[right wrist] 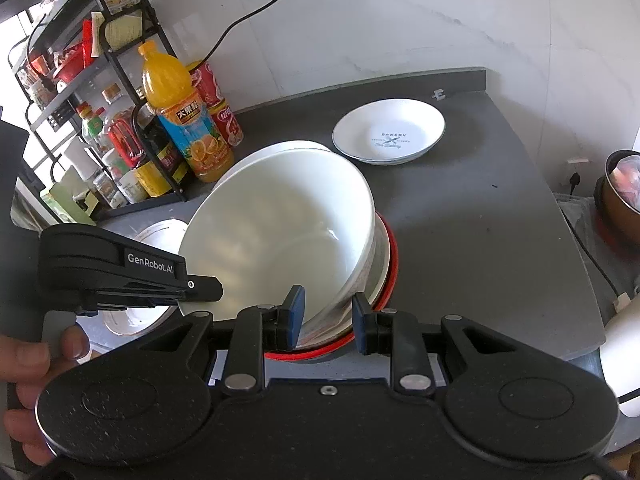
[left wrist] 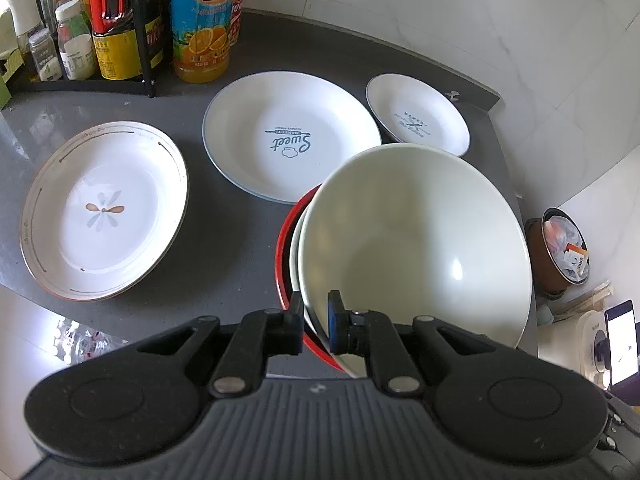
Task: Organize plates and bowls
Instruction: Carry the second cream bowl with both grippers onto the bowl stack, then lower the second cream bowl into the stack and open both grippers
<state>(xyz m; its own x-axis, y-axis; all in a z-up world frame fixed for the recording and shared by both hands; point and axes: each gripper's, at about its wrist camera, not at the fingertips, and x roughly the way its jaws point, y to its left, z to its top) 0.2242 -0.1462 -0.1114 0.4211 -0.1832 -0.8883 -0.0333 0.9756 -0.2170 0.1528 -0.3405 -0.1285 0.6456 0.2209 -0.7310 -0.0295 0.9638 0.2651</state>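
Both grippers — left gripper [left wrist: 316,316], right gripper [right wrist: 326,312] — pinch the tilted white bowl's [left wrist: 416,240] rim.

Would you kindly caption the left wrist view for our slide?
Left gripper clamps the tilted white bowl over a red-rimmed bowl, three plates beyond.

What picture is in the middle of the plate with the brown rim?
The plate has a small flower with brown and pale grey petals, clearest in the left wrist view.

Left gripper [left wrist: 315,322] and right gripper [right wrist: 325,317] jaws each pinching a rim
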